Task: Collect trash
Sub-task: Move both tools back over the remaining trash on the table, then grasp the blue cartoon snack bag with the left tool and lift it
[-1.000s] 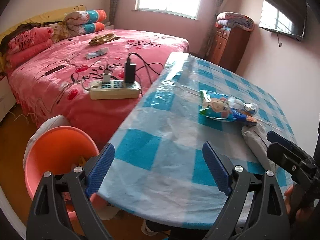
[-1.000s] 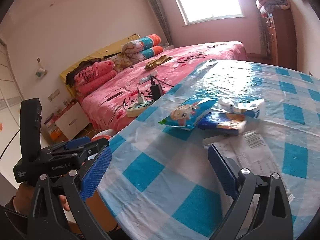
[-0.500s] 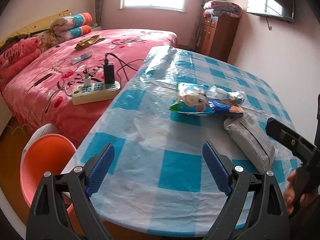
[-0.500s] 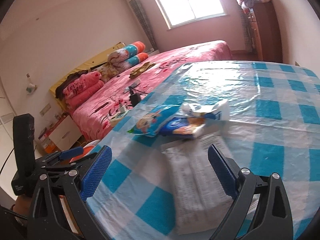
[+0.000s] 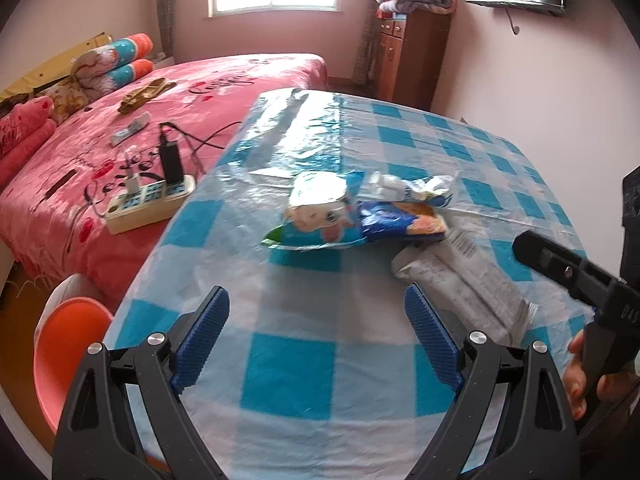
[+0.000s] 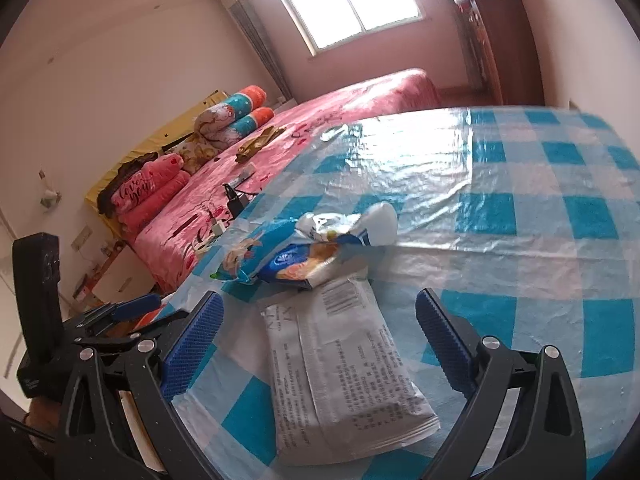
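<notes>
Two claws are hanging over the near edge of a table (image 5: 360, 136) covered in a blue-and-white checked plastic cloth. The left claw (image 5: 316, 344) is standing with its blue pads wide apart and nothing between them, over bare cloth near the table's near edge. The right claw (image 6: 320, 346) is also spread wide, its pads sitting on either side of a white printed wrapper (image 6: 340, 376) that is lying flat on the table; the pads are not pressing on it. In the left view the same white wrapper (image 5: 460, 288) is lying to the right of the left claw, with the black body of the right tool and a hand (image 5: 588, 380) gripping it at the right edge.

Farther in, a small heap of trash is resting near the middle of the table: a blue cartoon snack bag (image 5: 320, 216), a dark blue packet (image 5: 400, 224) touching it on the right, and a crumpled white wrapper (image 5: 412, 190) just behind. An orange chair (image 5: 68, 352) is standing at the table's near left corner. Beyond it, a pink bed (image 5: 248, 80) is carrying a power strip (image 5: 148, 204) with a black charger plugged in.
</notes>
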{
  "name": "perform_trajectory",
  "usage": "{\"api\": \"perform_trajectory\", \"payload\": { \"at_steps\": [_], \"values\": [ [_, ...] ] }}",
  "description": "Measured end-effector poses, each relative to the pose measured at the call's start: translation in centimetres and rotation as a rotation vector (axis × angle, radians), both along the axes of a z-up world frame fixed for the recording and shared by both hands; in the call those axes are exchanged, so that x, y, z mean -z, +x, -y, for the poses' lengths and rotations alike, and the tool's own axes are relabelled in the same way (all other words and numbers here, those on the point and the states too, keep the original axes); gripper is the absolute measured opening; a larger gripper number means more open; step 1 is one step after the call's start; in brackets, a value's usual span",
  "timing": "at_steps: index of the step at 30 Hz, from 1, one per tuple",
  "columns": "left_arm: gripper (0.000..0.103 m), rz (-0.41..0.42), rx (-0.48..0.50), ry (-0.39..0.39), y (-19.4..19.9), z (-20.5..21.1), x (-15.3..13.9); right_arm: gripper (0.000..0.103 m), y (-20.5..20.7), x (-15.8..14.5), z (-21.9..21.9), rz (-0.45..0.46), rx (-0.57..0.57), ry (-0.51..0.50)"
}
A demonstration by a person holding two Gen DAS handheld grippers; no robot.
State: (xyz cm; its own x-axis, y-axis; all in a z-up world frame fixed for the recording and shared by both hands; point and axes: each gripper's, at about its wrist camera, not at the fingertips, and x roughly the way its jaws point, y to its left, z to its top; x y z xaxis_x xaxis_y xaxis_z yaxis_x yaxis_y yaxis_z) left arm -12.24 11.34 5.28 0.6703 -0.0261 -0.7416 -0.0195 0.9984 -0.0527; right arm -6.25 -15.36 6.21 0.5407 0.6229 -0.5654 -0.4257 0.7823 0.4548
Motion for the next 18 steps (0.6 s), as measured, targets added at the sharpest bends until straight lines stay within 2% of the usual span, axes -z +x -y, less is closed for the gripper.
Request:
{"api": "perform_trajectory", "payload": {
  "at_steps": [6, 10, 18],
  "values": [
    [0.09, -0.021, 0.034, 0.018, 2.7, 1.5, -0.4, 0.096, 0.9, 1.0, 0.9, -0.075, -0.042, 0.037],
    [0.09, -0.039, 0.029, -0.001, 5.2, 1.7, -0.7, 0.096, 1.0, 1.5, 1.0, -0.092, -0.056, 0.035],
    [0.09, -0.142, -0.02, -0.072, 10.1, 0.8, 0.9, 0.096, 1.3, 2.8, 0.3, -0.141, -0.139, 0.008]
  ]
}}
